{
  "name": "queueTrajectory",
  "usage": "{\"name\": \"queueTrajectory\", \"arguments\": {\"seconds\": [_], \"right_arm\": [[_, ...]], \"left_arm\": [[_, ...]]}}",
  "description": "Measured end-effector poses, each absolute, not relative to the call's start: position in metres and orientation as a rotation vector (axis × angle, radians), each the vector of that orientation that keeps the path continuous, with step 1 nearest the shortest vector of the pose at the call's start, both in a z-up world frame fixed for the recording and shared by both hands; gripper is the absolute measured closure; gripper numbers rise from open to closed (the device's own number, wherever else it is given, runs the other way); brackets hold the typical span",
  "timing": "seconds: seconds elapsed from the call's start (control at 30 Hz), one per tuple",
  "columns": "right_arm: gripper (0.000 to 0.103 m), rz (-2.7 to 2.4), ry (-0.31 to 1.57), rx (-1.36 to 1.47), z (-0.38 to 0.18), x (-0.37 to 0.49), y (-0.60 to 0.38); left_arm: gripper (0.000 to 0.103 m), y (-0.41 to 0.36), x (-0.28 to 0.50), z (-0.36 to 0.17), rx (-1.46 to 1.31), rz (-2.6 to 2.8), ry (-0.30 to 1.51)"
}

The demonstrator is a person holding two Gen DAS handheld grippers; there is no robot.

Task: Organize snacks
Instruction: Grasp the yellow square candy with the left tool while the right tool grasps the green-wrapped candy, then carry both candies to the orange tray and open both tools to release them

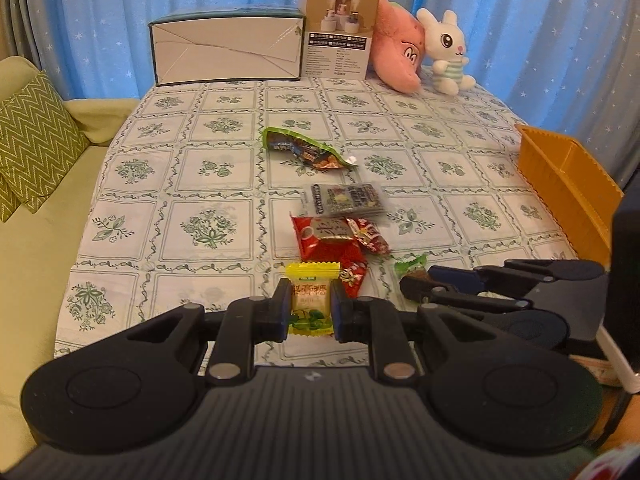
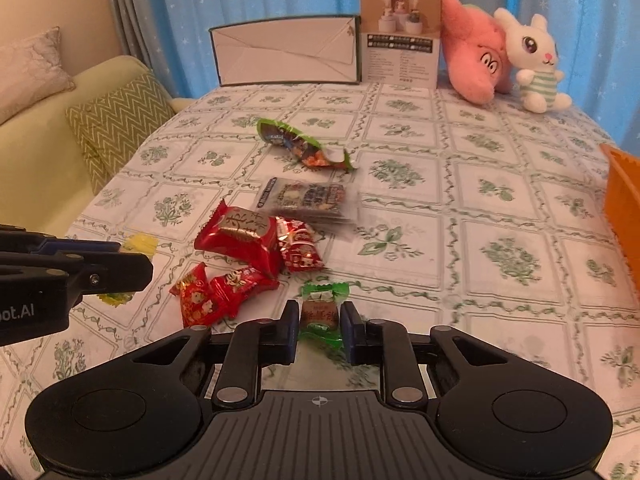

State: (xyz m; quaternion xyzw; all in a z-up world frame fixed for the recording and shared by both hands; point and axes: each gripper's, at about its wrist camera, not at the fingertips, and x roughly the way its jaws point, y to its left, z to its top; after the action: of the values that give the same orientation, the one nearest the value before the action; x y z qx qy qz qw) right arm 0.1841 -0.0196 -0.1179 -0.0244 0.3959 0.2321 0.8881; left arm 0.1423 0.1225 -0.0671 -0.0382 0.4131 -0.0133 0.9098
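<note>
My left gripper (image 1: 310,308) is shut on a yellow-wrapped candy (image 1: 311,300), held just above the floral tablecloth (image 1: 200,168). My right gripper (image 2: 320,320) has its pads against the sides of a green-wrapped candy (image 2: 320,312) that lies low on the cloth. In the left wrist view the right gripper (image 1: 416,284) comes in from the right. Red packets (image 2: 240,236) lie in a loose heap between the two grippers. Beyond them lie a grey packet (image 2: 308,198) and a dark green packet (image 2: 304,146). The left gripper (image 2: 132,264) enters the right wrist view from the left, with the yellow candy (image 2: 140,244) at its tip.
An orange bin (image 1: 568,176) stands at the table's right edge. At the back are a long white box (image 1: 228,50), a small carton (image 1: 338,36), a pink plush (image 1: 400,54) and a white rabbit plush (image 1: 446,52). A sofa with a green zigzag cushion (image 1: 32,140) is left of the table.
</note>
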Motion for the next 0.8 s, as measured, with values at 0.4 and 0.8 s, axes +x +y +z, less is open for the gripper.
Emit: {"name": "queueTrajectory", "arguments": {"seconds": [0.4,0.8], "right_arm": [[0.081,0.411,0.747,-0.039,-0.073,0.139,-0.095],[0.081,0.32,0.697,-0.005,-0.043,0.101,-0.175]], "left_arm": [[0.085,0.068,0.113,-0.052,-0.093,-0.061,0.861],[0.085,0.005,0.097,-0.033,-0.106,-0.111,0.847]]}}
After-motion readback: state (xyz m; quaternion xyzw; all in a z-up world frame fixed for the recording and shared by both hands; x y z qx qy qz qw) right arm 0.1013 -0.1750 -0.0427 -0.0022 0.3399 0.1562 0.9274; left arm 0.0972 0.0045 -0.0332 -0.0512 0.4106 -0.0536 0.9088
